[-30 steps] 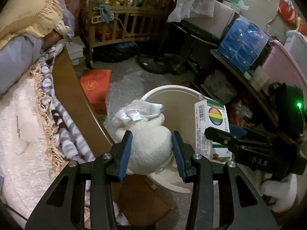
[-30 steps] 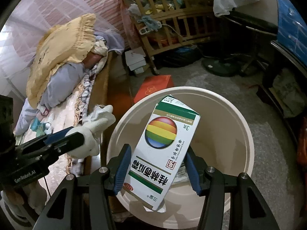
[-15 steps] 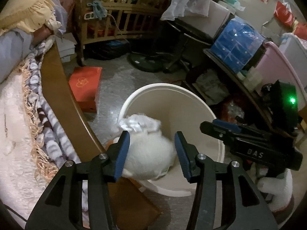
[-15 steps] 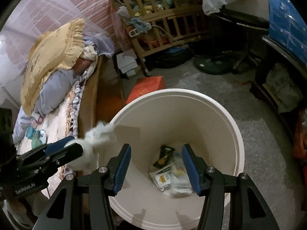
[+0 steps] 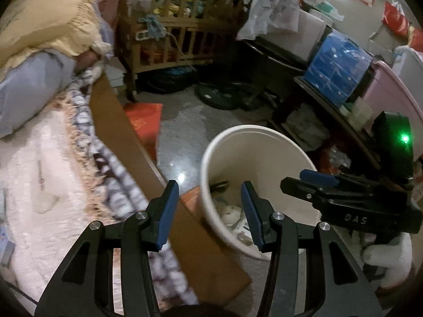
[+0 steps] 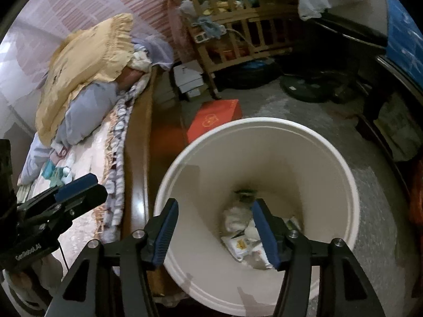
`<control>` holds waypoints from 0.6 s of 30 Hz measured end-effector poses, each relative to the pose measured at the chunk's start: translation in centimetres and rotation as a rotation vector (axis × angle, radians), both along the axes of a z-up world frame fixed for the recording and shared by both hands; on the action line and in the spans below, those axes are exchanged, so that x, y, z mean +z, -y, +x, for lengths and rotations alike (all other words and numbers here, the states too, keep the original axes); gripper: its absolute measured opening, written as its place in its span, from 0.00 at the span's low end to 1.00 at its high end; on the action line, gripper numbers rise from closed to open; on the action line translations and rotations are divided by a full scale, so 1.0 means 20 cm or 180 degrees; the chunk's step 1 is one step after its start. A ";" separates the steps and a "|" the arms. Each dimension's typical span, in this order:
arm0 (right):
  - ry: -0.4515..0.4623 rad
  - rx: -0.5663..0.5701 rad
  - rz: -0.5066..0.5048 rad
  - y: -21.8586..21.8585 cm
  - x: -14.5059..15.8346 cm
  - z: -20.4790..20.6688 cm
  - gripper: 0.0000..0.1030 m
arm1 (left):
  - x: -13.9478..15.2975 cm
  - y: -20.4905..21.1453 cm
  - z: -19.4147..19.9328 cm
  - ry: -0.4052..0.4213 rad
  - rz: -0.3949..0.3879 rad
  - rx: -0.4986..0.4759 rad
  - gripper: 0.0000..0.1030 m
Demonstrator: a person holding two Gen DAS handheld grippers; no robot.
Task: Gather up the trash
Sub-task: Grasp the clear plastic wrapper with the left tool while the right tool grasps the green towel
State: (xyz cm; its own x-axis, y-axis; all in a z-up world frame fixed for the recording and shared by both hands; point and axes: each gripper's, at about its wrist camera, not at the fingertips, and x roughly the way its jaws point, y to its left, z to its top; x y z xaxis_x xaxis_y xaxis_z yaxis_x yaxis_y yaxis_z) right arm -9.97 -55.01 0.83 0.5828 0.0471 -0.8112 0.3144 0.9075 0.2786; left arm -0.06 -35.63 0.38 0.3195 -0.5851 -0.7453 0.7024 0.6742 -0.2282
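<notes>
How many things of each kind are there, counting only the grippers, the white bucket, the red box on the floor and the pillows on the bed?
Black two-finger grippers with blue pads: 2, left gripper and right gripper, both open and empty
Round white plastic bucket: 1
Flat red cardboard box: 1
Pillows: 2, frilled yellow pillow and pale blue pillow
Total: 6

**Bin on the floor beside the bed**

The bin (image 6: 341,174) stands on the floor (image 5: 182,121), just beside the bed's (image 5: 39,185) side edge. Trash (image 6: 246,235) lies in its bottom. A flat box (image 6: 214,121) lies on the floor behind the bin, and the crib (image 5: 169,34) stands farther back. Pillows (image 6: 87,60) rest at the bed's far end.
</notes>
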 end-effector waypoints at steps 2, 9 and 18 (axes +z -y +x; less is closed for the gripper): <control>0.0012 0.0060 -0.0009 -0.05 0.02 0.03 0.59 | 0.00 -0.05 0.01 0.0032 0.0024 0.0069 0.46; 0.0078 0.0315 0.0022 -0.25 0.07 0.14 0.59 | 0.01 -0.31 0.08 0.0122 0.0101 0.0394 0.46; 0.0111 0.0886 0.0169 -0.67 0.10 0.37 0.62 | 0.04 -0.78 0.13 0.0306 0.0266 0.0894 0.46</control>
